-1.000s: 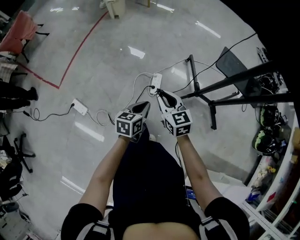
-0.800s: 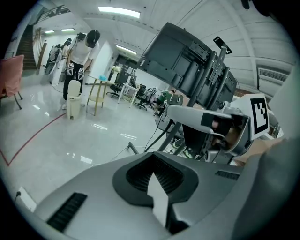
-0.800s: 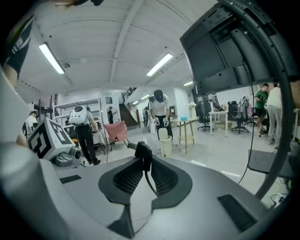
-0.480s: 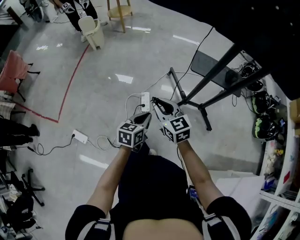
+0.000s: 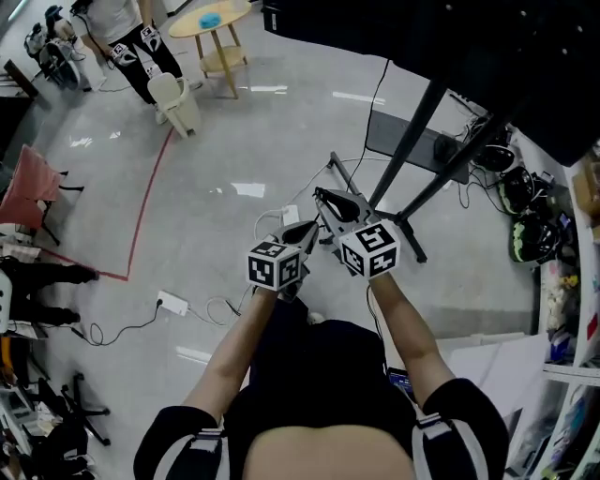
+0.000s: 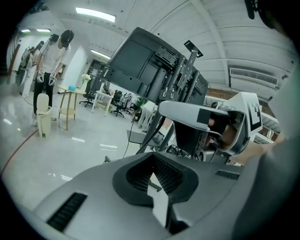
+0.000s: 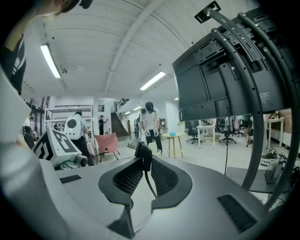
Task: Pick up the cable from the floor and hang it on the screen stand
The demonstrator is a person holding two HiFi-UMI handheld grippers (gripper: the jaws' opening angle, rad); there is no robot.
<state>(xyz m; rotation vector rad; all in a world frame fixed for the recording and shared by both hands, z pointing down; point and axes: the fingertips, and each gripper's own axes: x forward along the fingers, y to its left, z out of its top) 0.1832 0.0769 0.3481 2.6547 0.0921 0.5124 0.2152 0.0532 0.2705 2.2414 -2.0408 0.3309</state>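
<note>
- The right gripper [image 7: 143,163] is clamped on the black cable [image 7: 149,182], whose plug end is pinched at the fingertips.
- The left gripper [image 6: 153,172] is closed on a white lead [image 6: 158,201] that fills the gap between its pads. It is held close beside the right gripper.
- The screen stand [image 7: 255,108] is found just ahead and to the right of the right gripper, with its dark tubes rising across that side.
- Farther out, a white adapter [image 5: 172,303], a red floor line [image 5: 141,202] and a round table [image 5: 220,17] are seen.
- The cable's long axis is laid along the right jaws, from the tips down towards the gripper body.
</note>
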